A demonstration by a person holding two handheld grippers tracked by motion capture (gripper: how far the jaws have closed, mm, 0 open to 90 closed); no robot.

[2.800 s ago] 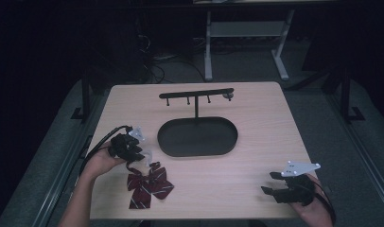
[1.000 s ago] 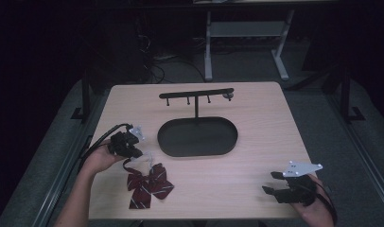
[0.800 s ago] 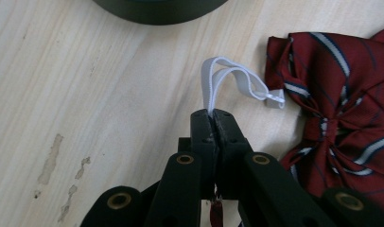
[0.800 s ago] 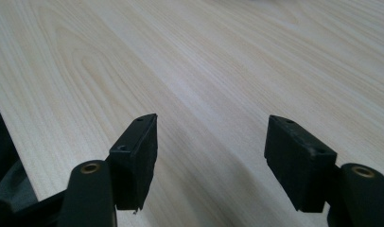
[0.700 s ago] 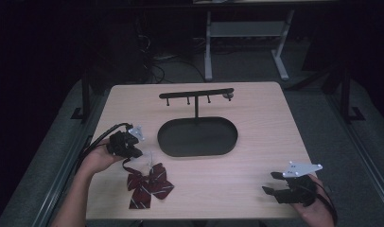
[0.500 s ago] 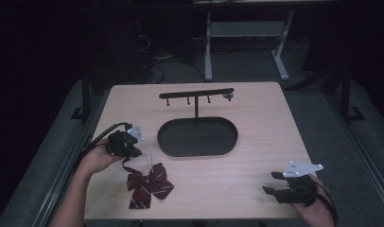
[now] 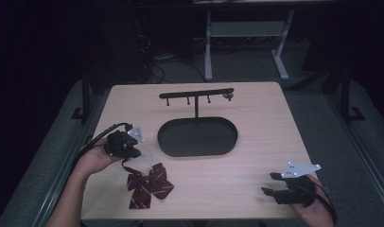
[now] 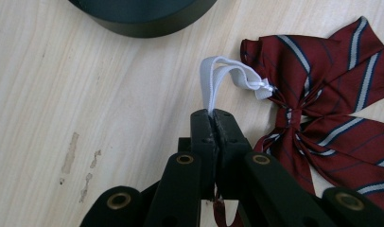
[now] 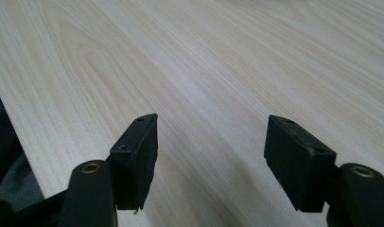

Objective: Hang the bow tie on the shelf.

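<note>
The left gripper [image 8: 211, 116] has its jaws clamped together on the white elastic loop [image 8: 223, 75] of a bow tie [image 8: 322, 109], near the left edge of the table [image 7: 256, 99]. The right gripper [image 9: 211, 156] rests at the near right corner with its jaws spread and nothing between them. The tabletop is pale wood-grain laminate with a few scuff marks; the room around it is dark. At the centre stands a black oval tray stand [image 7: 197, 137] with a hook bar. The bow tie is maroon with grey-white stripes and lies near the front edge, left of centre.
</note>
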